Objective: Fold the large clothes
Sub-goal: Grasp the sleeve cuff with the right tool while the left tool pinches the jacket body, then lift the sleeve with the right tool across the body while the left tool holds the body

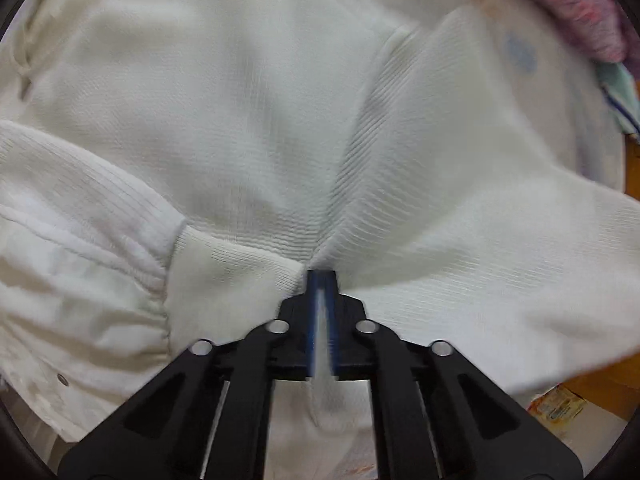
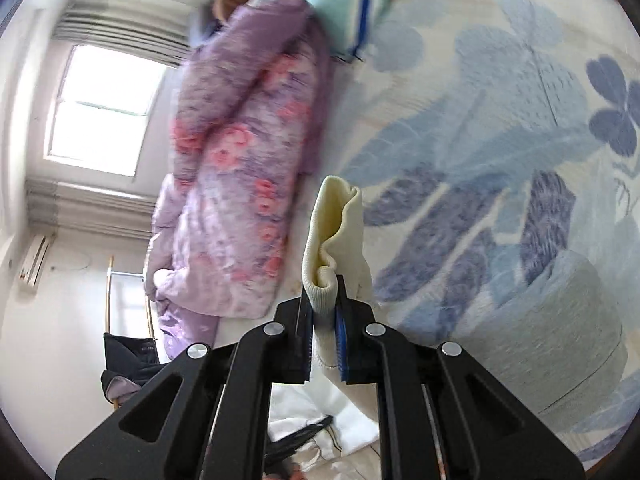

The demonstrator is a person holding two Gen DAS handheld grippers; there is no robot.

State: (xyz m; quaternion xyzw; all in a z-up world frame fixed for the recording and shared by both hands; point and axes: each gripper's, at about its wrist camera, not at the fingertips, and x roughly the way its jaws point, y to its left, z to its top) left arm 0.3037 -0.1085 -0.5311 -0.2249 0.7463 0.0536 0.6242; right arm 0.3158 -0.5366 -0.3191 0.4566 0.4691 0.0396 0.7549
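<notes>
A large cream-white knit garment [image 1: 256, 112] fills the left wrist view, spread in folds, with a gathered ribbed cuff [image 1: 80, 216] at the left. My left gripper [image 1: 322, 280] is shut on a fold of this garment, and the cloth runs back between its jaws. My right gripper [image 2: 325, 304] is shut on a ribbed edge of the same cream garment [image 2: 334, 232], which sticks up past the fingertips above the bed. More white cloth [image 2: 320, 412] hangs below the right gripper.
A bed sheet with blue flower print [image 2: 500, 128] lies to the right. A rolled purple and pink floral quilt [image 2: 236, 184] lies along the bed's far side, with a teal pillow [image 2: 348, 0] beside it. A window [image 2: 104, 108] and a clothes rack [image 2: 128, 344] are at the left.
</notes>
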